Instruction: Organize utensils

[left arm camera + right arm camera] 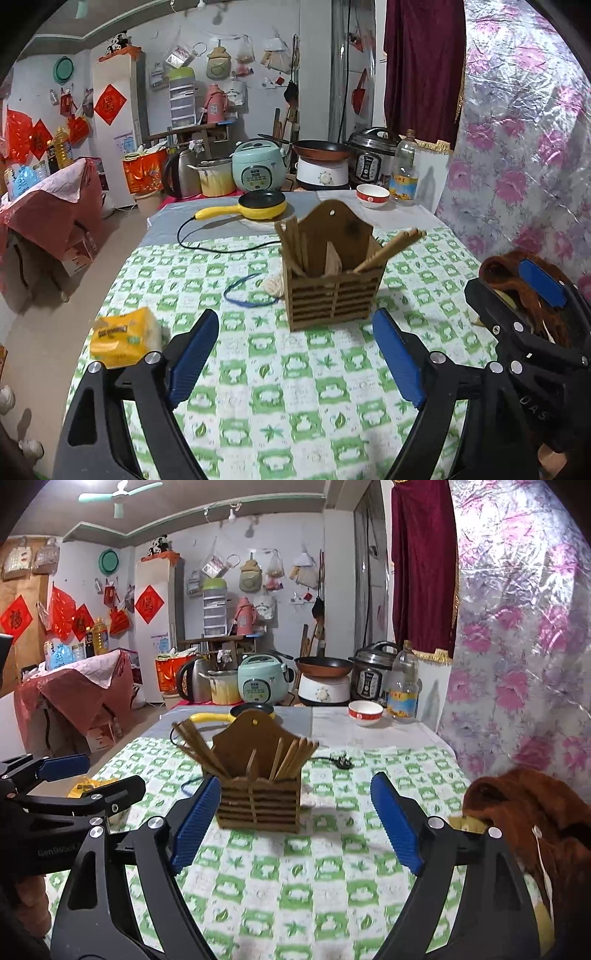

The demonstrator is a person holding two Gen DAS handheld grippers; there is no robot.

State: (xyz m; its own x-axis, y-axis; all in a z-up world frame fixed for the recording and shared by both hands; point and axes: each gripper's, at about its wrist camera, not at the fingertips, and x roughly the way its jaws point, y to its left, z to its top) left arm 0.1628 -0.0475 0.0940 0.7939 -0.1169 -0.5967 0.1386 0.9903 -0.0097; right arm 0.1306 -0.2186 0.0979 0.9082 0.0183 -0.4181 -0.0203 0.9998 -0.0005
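A brown slatted wooden utensil holder [332,291] stands upright on the green-and-white checked tablecloth [295,406]. Wooden chopsticks [291,243] stick out of its left compartment, and more chopsticks [391,247] lean out to the right. My left gripper [295,354] is open just in front of the holder, with only tablecloth between its blue pads. My right gripper [291,823] is also open and holds nothing, the holder [258,805] sitting just beyond its fingertips. Each gripper shows at the edge of the other's view: the right gripper [509,291] and the left gripper [92,775].
A yellow tissue pack [125,336] lies at the left table edge, a blue band [247,291] beside the holder. A brown furry cloth [535,812] lies at the right. Behind are a yellow mini pan [262,205] with cord, a bowl [372,195], a bottle [404,170] and cookers.
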